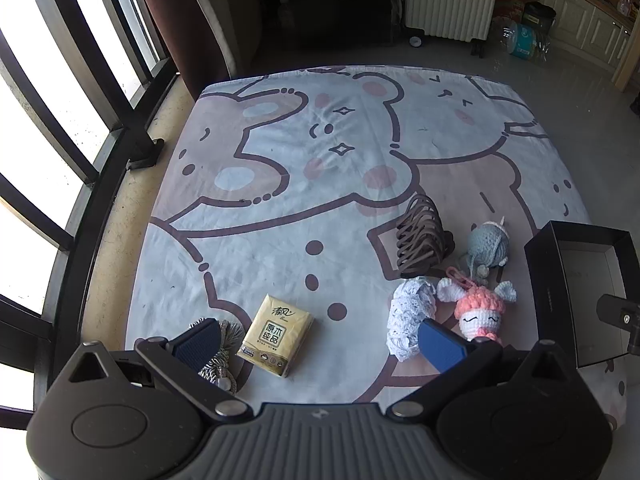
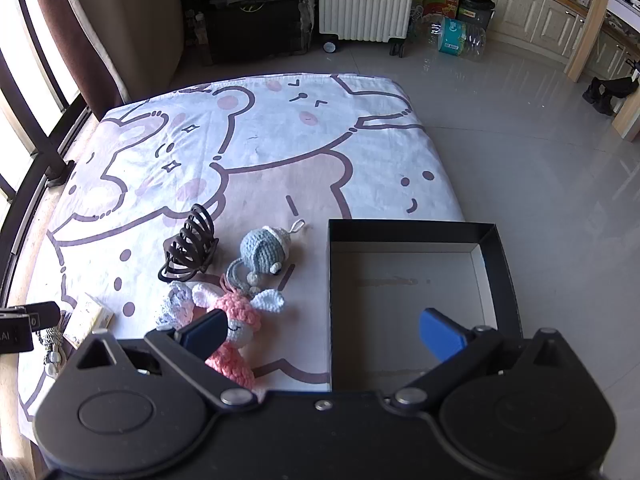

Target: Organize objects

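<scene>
— Step in hand? Seemingly the start: black box [image 2: 408,304] bare on the right of the bed [image 2: 280,140], nothing gripped.
— Tongs? Left tongs [image 1: 320,340] spread wide above the tissue pack [image 1: 276,334]; right tongs [image 2: 324,334] likewise agape, empty.
— Next? Probably lowering, pinching the pack's short sides; long axis running near-left to far-right, near the left edge.
</scene>
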### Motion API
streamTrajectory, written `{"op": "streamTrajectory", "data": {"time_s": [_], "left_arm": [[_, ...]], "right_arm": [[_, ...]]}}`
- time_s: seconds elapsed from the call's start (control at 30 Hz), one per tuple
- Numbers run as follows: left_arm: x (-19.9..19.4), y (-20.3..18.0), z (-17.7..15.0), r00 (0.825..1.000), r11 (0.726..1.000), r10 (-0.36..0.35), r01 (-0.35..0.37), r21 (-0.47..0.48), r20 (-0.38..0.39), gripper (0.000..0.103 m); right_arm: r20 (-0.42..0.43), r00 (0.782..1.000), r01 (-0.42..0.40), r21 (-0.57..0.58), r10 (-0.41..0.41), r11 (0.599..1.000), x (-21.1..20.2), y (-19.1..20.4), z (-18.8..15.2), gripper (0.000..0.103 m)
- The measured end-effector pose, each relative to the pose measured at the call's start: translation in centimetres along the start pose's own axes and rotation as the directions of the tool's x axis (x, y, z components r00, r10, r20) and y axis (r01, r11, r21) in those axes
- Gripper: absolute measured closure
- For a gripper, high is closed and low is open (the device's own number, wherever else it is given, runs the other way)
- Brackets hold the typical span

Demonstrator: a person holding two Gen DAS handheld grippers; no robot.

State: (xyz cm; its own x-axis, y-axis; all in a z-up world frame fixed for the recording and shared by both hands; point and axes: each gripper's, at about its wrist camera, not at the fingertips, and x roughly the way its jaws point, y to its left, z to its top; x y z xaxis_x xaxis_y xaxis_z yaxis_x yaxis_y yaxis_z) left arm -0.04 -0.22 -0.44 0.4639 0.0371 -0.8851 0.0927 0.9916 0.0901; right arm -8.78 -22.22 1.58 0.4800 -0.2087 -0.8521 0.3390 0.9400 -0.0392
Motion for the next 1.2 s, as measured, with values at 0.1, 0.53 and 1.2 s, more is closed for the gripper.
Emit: {"op": "streamTrajectory", "data": {"time_s": [0.1, 0.53, 1.2], "left_arm": [[0.02, 0.04, 0.04, 1.000, 1.000, -0.006, 0.006, 0.004, -0.001, 0.000], [0.15, -0.46, -0.74, 1.000, 1.000, -0.015, 0.015, 0.013, 0.001, 0.000], [0.04, -0.23, -0.48, 0.999, 0.998, -0.045, 0.045, 0.033, -0.015, 0.000]], "right_arm": [[-0.001, 1.000, 0.000, -0.001, 0.000, 1.000, 0.08, -0.02, 0.03, 0.000], [-0.006, 1.000, -0.002, 0.000, 0.002, 1.000, 0.22, -0.08, 0.03, 0.000], [-0.011, 1.000, -0.003, 0.002, 0.003, 1.000, 0.53, -0.31, -0.60, 0.000]]}}
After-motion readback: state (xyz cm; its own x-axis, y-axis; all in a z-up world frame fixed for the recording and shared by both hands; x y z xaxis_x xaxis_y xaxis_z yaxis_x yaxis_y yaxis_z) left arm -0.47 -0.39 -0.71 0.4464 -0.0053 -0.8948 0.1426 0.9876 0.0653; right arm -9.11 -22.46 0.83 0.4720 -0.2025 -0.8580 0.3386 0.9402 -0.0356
